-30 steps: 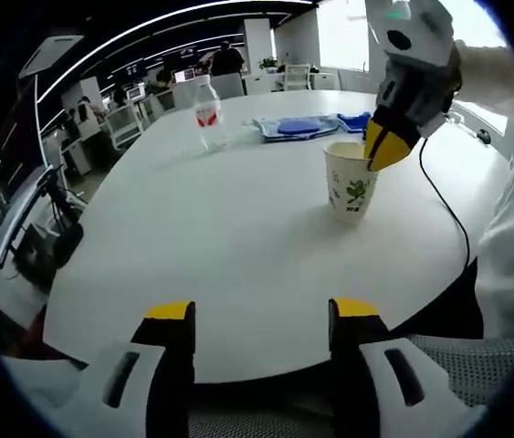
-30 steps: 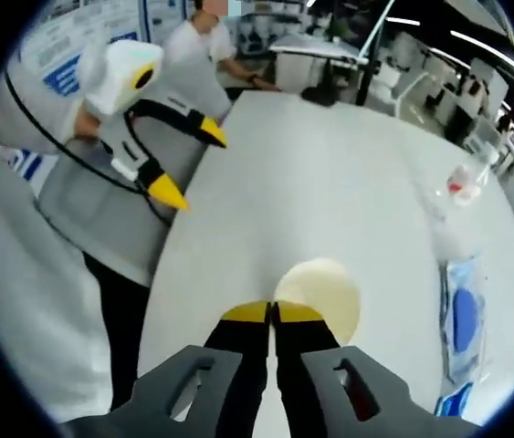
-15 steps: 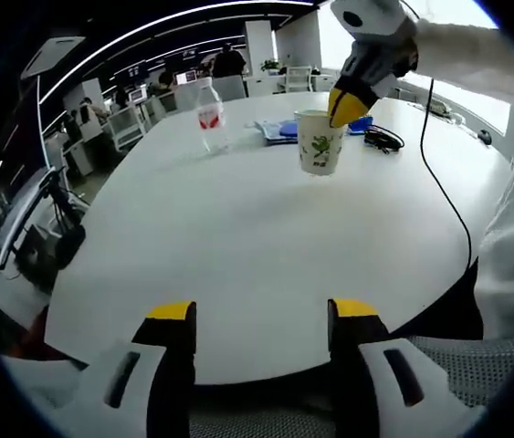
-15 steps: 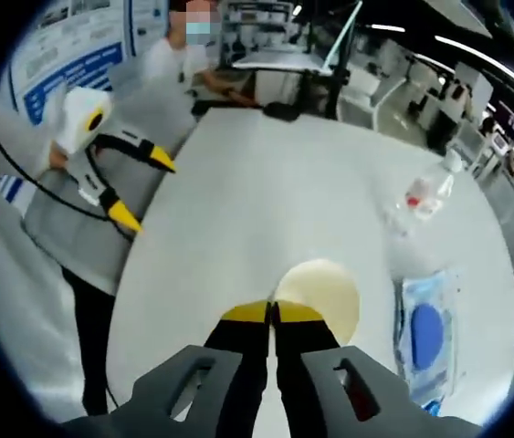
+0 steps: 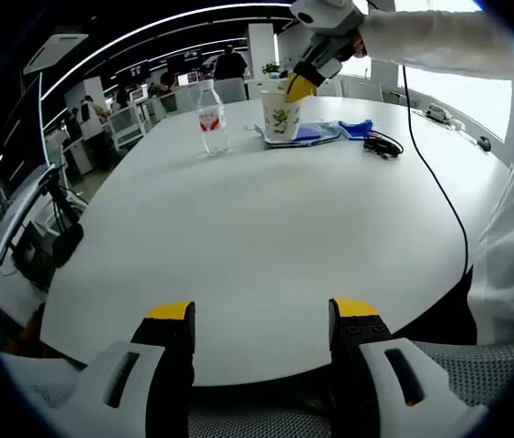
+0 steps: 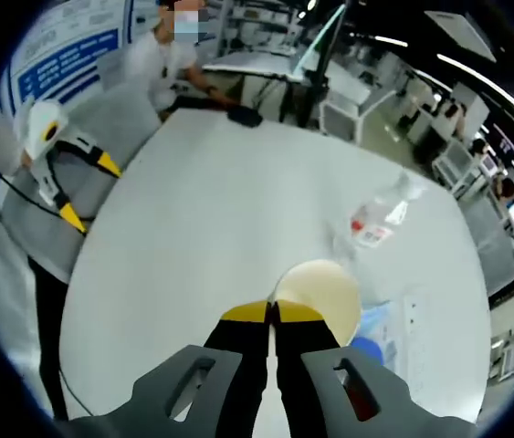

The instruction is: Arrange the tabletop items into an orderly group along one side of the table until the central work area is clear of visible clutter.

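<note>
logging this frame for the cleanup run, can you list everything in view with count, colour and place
white paper cup with green leaf print: 1, white and green, held off the table at the far side, rim pinched by the right gripper
clear plastic water bottle with red label: 1, clear with red label, upright at the far side, left of the cup in the left gripper view
blue and clear plastic packet: 1, blue and clear, flat on the far side behind the cup
small blue item: 1, blue, beside the packet; cannot tell what it is
black cable: 1, black, trailing over the table's right part
round white table: 1, white, bearing all of these
left gripper: 1, yellow-tipped, jaws apart above the near edge
right gripper: 1, yellow-tipped, jaws closed on the cup's rim
</note>
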